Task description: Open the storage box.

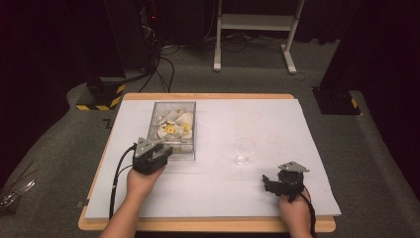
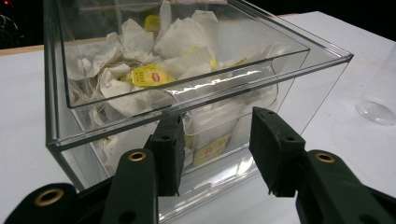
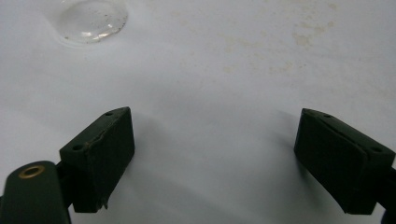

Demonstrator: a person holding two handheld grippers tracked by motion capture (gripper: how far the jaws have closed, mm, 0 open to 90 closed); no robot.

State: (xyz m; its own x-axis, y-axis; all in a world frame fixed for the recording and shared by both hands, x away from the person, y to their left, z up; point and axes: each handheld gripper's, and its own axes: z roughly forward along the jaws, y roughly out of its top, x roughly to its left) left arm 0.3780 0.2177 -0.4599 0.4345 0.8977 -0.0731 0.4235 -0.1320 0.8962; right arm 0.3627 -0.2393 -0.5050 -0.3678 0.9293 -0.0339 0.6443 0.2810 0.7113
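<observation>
A clear plastic box full of white tea bags with yellow tags stands left of the table's middle. My left gripper is right at the box's near wall. In the left gripper view its jaws stand apart in front of that box, with nothing between the pads and the tea bags behind the wall. An empty clear glass stands right of the box. My right gripper rests low near the front right, open wide over bare white surface, with the glass's base ahead to the left.
A white mat covers the wooden table. The glass shows at the right edge of the left gripper view. Beyond the table lie grey floor, cables and a white stand's legs.
</observation>
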